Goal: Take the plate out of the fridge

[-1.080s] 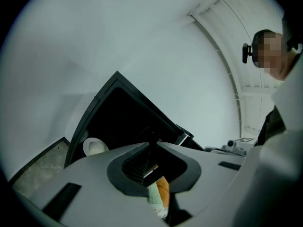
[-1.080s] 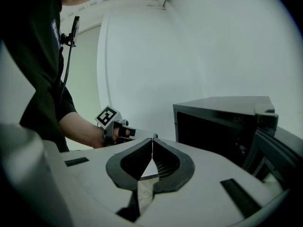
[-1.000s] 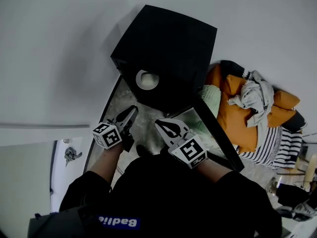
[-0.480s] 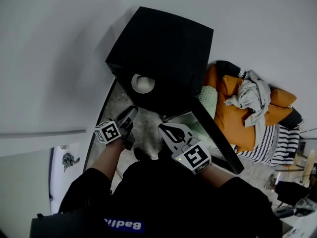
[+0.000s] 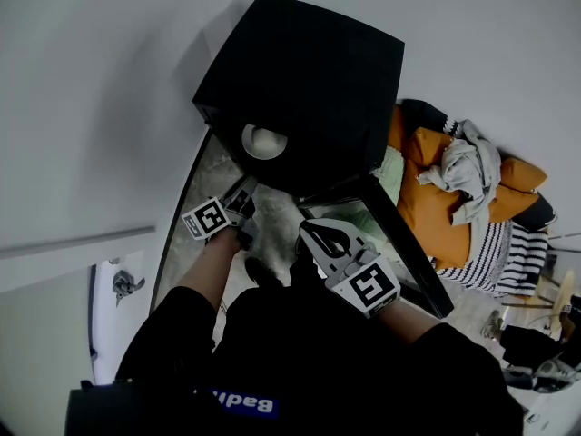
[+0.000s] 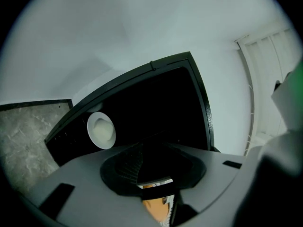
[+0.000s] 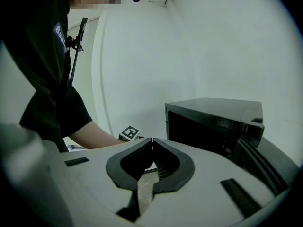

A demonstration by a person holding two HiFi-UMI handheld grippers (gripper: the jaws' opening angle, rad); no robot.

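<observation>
Jaws of the left gripper (image 5: pixel 243 198) have been spread wide, empty, and brought nearer the open fridge (image 5: pixel 309 71). Inside, at about one o'clock, the plate (image 5: pixel 264 141) is untouched. The right gripper (image 5: pixel 315 234) is shut on nothing. A grasp is judged next.

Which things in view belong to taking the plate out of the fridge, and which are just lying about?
For the job:
- plate, inside the fridge
- open door of the fridge
- left claw, open and empty
- right claw, shut and empty

Lying about:
- orange cushions
- heap of clothes
- striped fabric
</observation>
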